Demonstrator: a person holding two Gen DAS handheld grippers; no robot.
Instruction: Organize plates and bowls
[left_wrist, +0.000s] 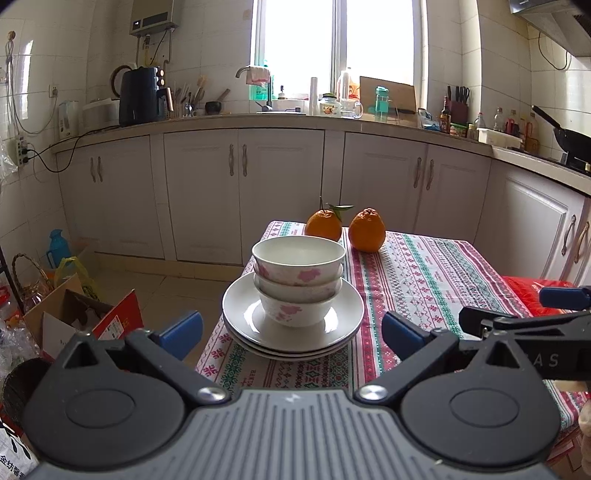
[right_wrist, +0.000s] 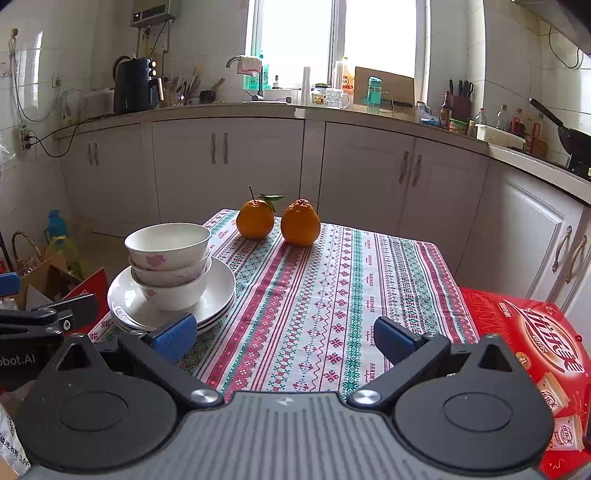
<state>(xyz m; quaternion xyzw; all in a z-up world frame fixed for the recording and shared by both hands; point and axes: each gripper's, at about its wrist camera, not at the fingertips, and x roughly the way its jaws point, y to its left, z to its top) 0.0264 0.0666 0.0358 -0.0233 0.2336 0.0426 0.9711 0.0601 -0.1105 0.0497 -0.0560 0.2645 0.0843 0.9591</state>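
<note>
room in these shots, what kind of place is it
A home kitchen, most likely: a counter with a sink tap under the window, a wok on the stove, and stacked bowls on a cloth-covered table.

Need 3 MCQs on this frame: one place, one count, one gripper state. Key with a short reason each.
1. Where does the bowl stack sit?
A. on the stacked plates
B. on the red box
C. beside the oranges, on the cloth

2. How many oranges are on the table?
A. one
B. two
C. four

3. What state is the left hand-held gripper in?
A. shut on a bowl
B. shut on a plate
C. open, holding nothing

Key: 1 A, the lowest bowl rests in the top plate. 2 B, two stand at the far edge. 3 C, its blue pads are spread wide, with nothing between them.
</note>
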